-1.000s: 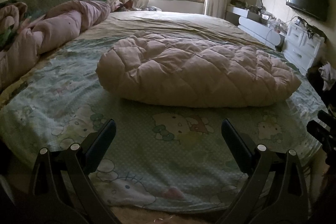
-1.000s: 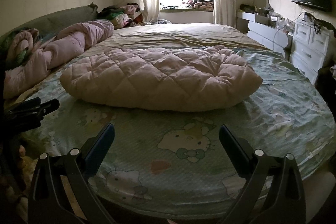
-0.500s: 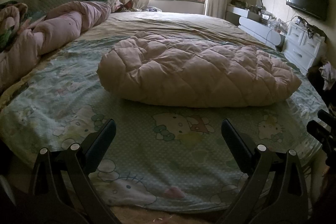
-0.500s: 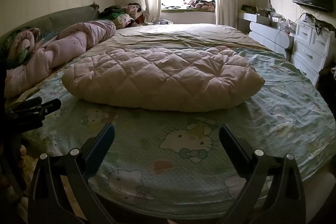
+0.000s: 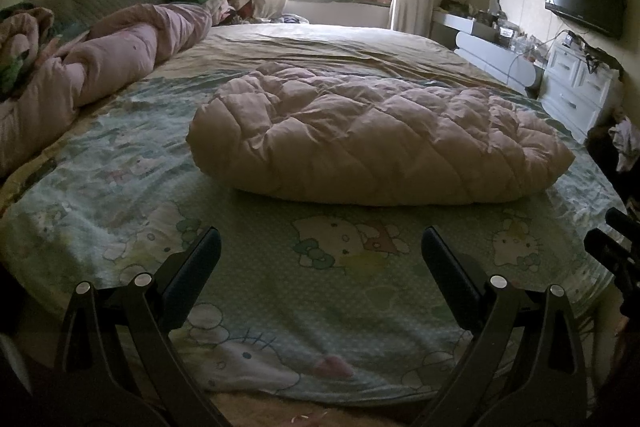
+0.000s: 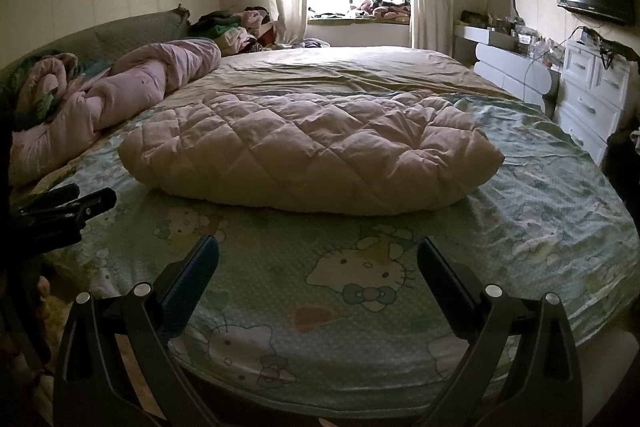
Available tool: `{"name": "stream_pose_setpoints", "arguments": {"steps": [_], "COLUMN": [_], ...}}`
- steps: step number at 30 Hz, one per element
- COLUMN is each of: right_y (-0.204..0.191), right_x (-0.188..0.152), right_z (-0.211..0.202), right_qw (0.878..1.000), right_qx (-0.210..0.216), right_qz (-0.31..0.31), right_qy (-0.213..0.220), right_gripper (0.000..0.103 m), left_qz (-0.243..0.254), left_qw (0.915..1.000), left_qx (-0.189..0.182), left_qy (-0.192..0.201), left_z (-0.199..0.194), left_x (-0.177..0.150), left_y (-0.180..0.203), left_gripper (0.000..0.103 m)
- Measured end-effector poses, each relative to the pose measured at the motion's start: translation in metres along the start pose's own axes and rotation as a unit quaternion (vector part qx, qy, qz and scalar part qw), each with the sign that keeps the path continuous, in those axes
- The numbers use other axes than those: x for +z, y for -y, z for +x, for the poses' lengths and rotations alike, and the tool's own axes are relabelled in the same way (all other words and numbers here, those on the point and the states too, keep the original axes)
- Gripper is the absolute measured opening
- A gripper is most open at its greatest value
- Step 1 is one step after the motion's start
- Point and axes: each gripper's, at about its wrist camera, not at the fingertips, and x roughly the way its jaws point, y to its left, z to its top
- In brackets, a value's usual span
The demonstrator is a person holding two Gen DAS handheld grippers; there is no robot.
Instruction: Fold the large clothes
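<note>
Quilted coat (image 5: 376, 143) lies folded at 12 o'clock, long axis 9-to-3, well apart from left gripper (image 5: 320, 259) and right gripper (image 6: 318, 259), both spread, empty, roughly equidistant.

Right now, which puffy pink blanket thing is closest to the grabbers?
The flat quilted pink garment in the middle of the bed, straight ahead of both open grippers. The other, the rolled-up pink comforter, lies farther off along the left side.

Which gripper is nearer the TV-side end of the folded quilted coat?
Right, though only slightly. The right gripper hovers open short of the folded quilted coat, toward its TV-side end; the left gripper hovers open toward the opposite end. Neither touches it.
</note>
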Motion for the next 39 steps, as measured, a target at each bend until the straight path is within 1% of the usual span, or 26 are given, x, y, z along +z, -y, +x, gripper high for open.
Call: {"name": "stream_pose_setpoints", "arguments": {"steps": [18,26,39], "right_y": [0.0023,0.0025,0.0018], "right_x": [0.0023,0.0003,-0.0018], "right_z": [0.0010,0.0014,0.0023], "right_qw": [1.000,1.000,1.000], "right_qx": [-0.007,-0.013,-0.019], "right_qz": [0.000,-0.002,-0.004], "right_qy": [-0.002,-0.002,-0.006], "right_gripper": [0.099,0.099,0.099], "left_qz": [0.002,0.006,0.013], "left_qw": [1.0000,1.0000,0.9999], "left_qx": [0.004,0.003,-0.001], "left_qy": [-0.002,0.003,-0.002], "left_z": [-0.0013,-0.0030,-0.0024], "left_x": [0.0018,0.0018,-0.0003], "left_y": [-0.0024,-0.0041,-0.0032], "left_gripper": [0.094,0.094,0.094]}}
